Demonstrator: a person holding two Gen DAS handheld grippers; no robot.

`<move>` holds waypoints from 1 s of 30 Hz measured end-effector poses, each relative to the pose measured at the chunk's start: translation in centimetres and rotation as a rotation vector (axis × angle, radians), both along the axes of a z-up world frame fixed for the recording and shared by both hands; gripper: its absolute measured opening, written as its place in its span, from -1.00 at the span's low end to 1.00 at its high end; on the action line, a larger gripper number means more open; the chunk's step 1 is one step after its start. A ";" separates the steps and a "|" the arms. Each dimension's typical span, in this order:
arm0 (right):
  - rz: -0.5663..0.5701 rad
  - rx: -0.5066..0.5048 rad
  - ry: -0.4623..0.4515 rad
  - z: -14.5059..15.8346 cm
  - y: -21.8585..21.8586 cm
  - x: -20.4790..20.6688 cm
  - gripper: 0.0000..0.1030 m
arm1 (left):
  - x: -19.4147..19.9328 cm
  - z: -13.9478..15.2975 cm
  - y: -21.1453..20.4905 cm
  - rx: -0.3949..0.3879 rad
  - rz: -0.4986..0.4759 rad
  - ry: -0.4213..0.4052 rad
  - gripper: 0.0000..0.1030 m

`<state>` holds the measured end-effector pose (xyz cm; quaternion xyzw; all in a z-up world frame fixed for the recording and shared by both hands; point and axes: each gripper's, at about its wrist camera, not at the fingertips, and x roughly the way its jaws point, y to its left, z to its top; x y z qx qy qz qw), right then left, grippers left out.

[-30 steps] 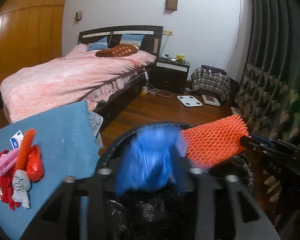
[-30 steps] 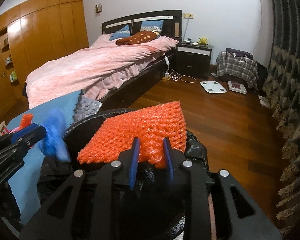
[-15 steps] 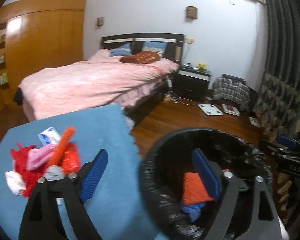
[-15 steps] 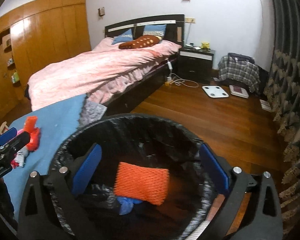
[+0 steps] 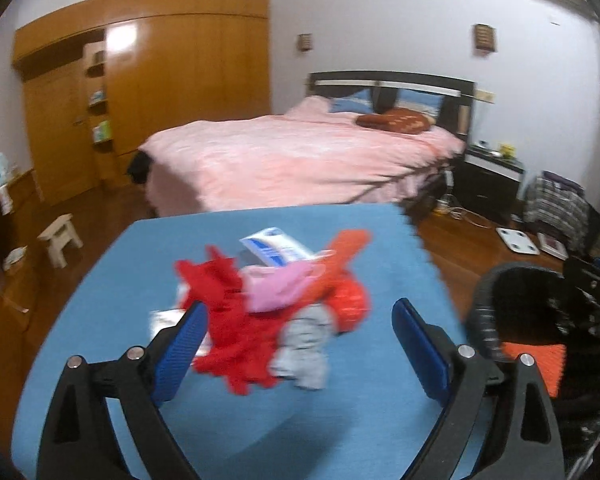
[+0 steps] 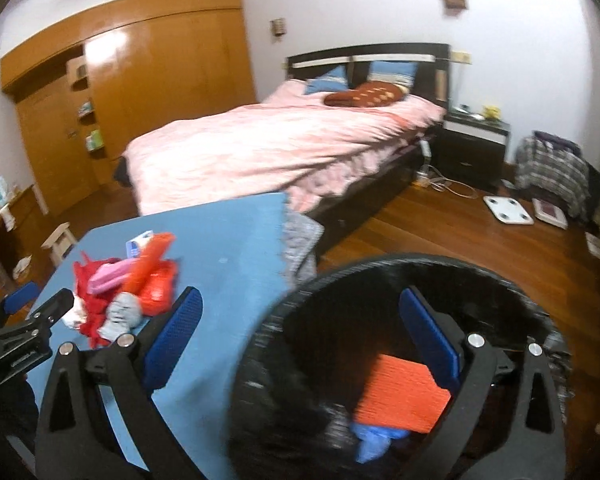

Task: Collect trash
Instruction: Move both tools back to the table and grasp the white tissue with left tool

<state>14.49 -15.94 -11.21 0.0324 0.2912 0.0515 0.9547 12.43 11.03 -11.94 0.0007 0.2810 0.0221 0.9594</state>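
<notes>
- On the blue table top point(image 5: 112, 280), toward its middle: trash pile point(image 5: 276, 312) — red crumpled bag point(image 5: 228, 320), pink piece point(image 5: 276, 288), orange-red foam strip point(image 5: 340, 256), shiny red wrapper point(image 5: 352, 304), grey-white scrap point(image 5: 308, 344), blue-white packet point(image 5: 276, 248) at the pile's far side. Blurred, so finer detail can't be made out.
- Left gripper point(image 5: 300, 344): jaws spread wide, have just been opening, nothing clamped. Pile sits in the gap between the blue pads point(image 5: 180, 352) in its own view; whether the pads are down at the pile or above it, can't tell.
- Right gripper point(image 6: 300, 340): jaws wide apart, have just been opening, nothing held. Left pad over the table's right edge, right pad over the bin mouth.
- Black-lined trash bin point(image 6: 420, 268) stands on the wooden floor point(image 6: 460, 240) just beside the table's right edge. Inside it: orange foam net point(image 6: 404, 396) lying flat, blue crumpled item point(image 6: 376, 440) partly under its near edge.
- Right-wrist view also shows the pile point(image 6: 124, 288) near the table's left side, left gripper point(image 6: 24, 320) just beside it at the left edge.
- Left-wrist view shows the bin point(image 5: 500, 292) at far right with the orange net point(image 5: 536, 360) in it.
- Background: bed with pink cover point(image 5: 300, 160), wooden wardrobe point(image 5: 160, 92), white scale point(image 6: 508, 210) on the floor.
</notes>
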 end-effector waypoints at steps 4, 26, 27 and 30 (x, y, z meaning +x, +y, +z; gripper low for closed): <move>0.076 -0.029 0.000 -0.6 4.0 1.2 0.87 | 0.1 -1.0 3.2 0.022 0.067 0.008 0.77; 0.217 -0.100 0.087 -5.9 14.4 5.4 0.86 | 5.1 -8.0 11.8 -0.062 0.151 0.177 0.33; 0.221 -0.102 0.090 -6.0 14.7 5.5 0.86 | 5.3 -8.1 12.0 -0.075 0.142 0.185 0.20; 0.227 -0.106 0.097 -6.2 15.1 5.4 0.86 | 5.5 -8.3 12.0 -0.096 0.111 0.194 -0.34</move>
